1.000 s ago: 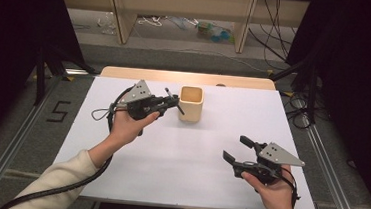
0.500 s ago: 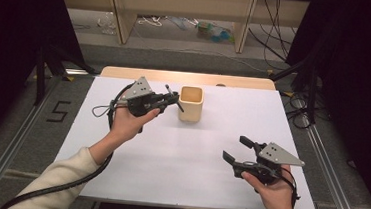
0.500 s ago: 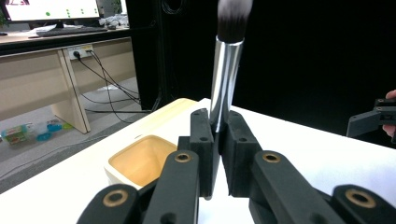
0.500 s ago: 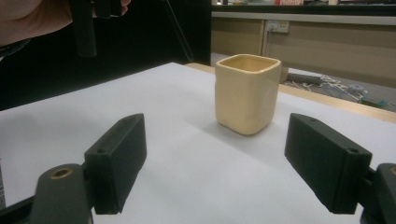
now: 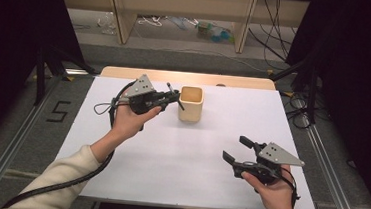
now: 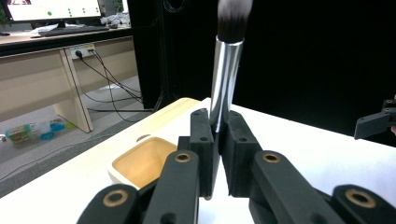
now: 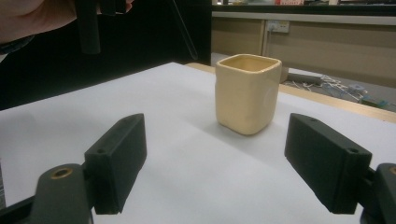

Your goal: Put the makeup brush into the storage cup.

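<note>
The work in hand looks like putting a makeup brush [image 6: 227, 70] into the cream square cup [image 5: 190, 104] that stands upright toward the far middle of the white tabletop [image 5: 168, 168]. The left gripper [image 5: 173, 98] has its jaws clamped on the brush's silver ferrule, as the left gripper view shows: the shiny metal stem rises from between the two black pads, and the dark bristle head fans out at the top edge of that view. In the high view the left gripper sits just to the left of the cup, near its rim, with the brush showing as a thin dark stick crossing the jaw tips beside the cup's near-left corner. So the pickup is done; the brush is held but not yet in the cup, whose pale interior [image 6: 144, 161] looks empty as far as it can be seen. What seems left is to bring the brush over the opening, lower it in and let go. The right gripper [image 5: 235, 148] rests low over the near right of the tabletop, well apart from the cup, its jaws spread wide with nothing between them; its own view frames the cup [image 7: 246, 93] in that gap, farther off. As for writing, a large dark "5" [image 5: 58, 111] is marked on the floor to the left of the tabletop; no brand or label can be read on the brush or the cup.
</note>
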Demonstrator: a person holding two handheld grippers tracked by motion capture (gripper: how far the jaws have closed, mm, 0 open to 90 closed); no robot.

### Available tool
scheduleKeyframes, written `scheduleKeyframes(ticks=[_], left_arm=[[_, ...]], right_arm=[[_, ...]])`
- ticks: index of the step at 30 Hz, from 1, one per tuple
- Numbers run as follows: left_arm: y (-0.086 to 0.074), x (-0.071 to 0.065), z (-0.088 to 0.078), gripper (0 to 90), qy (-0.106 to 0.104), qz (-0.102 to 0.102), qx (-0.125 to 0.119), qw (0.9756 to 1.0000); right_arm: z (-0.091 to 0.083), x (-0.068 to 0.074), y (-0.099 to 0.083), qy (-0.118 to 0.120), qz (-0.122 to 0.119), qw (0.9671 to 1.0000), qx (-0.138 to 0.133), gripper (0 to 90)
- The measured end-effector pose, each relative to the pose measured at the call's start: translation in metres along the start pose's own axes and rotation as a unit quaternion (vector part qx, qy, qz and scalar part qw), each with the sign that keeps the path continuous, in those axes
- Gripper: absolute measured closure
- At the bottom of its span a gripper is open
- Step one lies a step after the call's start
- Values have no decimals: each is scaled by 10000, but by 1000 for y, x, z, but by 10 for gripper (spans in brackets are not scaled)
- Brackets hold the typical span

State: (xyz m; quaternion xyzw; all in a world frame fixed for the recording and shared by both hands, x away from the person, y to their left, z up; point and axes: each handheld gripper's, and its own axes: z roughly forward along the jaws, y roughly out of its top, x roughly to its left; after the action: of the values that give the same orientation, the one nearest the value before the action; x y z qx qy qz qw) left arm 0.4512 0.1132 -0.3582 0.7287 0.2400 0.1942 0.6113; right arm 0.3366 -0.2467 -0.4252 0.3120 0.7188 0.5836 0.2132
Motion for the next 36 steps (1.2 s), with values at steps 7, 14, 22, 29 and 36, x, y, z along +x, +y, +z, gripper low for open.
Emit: scheduleKeyframes(ticks=[7, 14, 22, 29, 36], left_arm=[[1, 1, 3, 836, -3, 42, -4, 10000], [3, 2, 4, 836, 6, 42, -10, 10000], [5, 3, 7, 836, 20, 69, -6, 10000], [7, 2, 10, 836, 25, 95, 6, 10000], [9, 3, 13, 836, 16, 104, 19, 9999]], right_arm=[[0, 0, 0, -41, 6, 10000, -14, 220], [0, 0, 0, -43, 4, 10000, -9, 221], [1, 0, -1, -15, 14, 10000, -35, 222], [0, -1, 0, -34, 3, 10000, 89, 222], [1, -1, -1, 5, 55, 10000, -54, 224]])
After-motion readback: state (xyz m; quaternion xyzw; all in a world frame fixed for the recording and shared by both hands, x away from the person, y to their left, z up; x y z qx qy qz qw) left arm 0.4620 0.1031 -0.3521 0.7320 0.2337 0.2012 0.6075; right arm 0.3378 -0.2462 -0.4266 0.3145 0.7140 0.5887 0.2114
